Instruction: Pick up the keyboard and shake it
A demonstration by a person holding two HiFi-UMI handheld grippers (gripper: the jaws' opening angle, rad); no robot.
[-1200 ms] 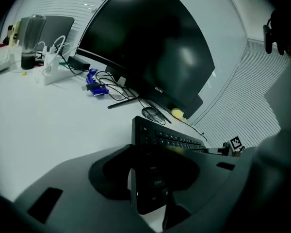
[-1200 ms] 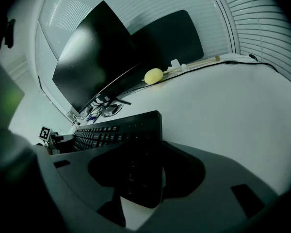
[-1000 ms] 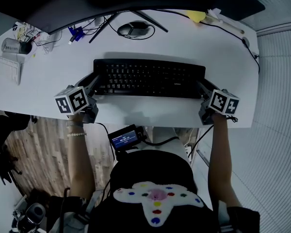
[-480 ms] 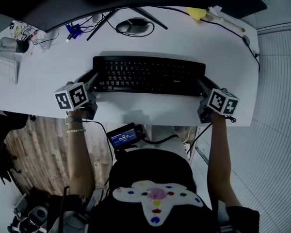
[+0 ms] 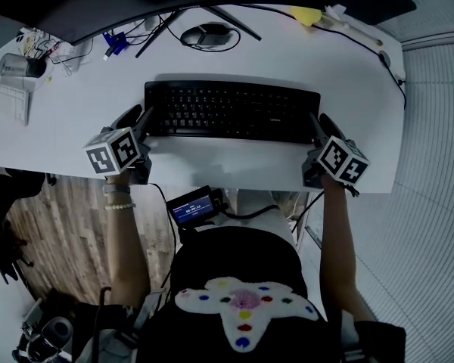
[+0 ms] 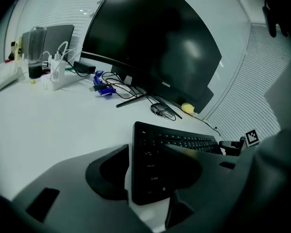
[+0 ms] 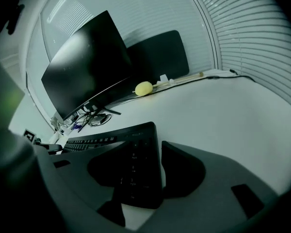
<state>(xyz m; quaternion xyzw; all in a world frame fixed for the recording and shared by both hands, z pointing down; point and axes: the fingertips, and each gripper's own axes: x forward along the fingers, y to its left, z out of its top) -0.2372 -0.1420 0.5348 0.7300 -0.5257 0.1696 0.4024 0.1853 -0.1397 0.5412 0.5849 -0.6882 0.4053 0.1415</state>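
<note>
While the left tongs (image 6: 143,171) have just been opening, they and the right tongs (image 7: 153,171) stand spread around the keyboard (image 5: 231,110), apparently released.

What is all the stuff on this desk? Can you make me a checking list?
Surface: white desk, bare at the front.
Job's things: black keyboard, lying flat, not lifted.
Clutter: mouse, yellow lump, blue plugs.
Grippers: left gripper open, jaws just been opening, keyboard's left end between them; right gripper open around the right end.
Cables: tangle beside the blue plugs; one cable towards the desk's right edge.
Surroundings: dark monitor, blinds, wooden floor.
</note>
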